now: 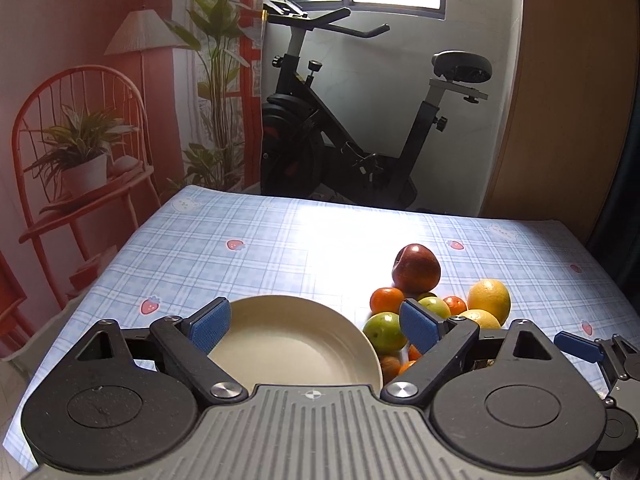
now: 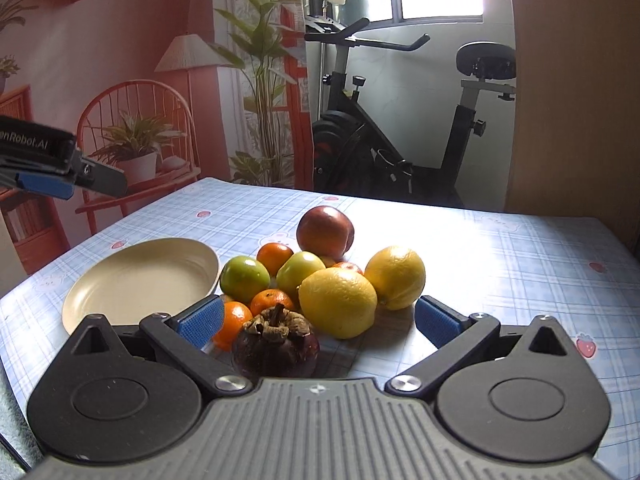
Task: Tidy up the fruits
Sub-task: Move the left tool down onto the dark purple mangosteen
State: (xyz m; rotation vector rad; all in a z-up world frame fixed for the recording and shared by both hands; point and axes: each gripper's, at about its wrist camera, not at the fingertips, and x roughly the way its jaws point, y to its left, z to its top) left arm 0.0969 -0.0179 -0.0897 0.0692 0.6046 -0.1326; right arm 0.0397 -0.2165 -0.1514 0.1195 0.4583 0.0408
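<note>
A pile of fruit lies on the checked tablecloth: a red apple [image 2: 326, 232], two lemons [image 2: 338, 307], two green apples [image 2: 245, 280], several small oranges [image 2: 274, 257] and a dark mangosteen [image 2: 276, 344]. A cream plate [image 2: 140, 280] sits left of the pile, bare. My right gripper [image 2: 318, 322] is open, with the mangosteen and the near lemon between its fingers, touching neither. My left gripper [image 1: 316, 326] is open above the plate [image 1: 288, 344], with the fruit pile [image 1: 416, 268] to its right.
The table's far edge [image 2: 360, 198] faces an exercise bike [image 2: 400, 136]. A printed backdrop hangs on the left, a wooden panel stands on the right. The left gripper shows at the left edge of the right wrist view [image 2: 60, 168].
</note>
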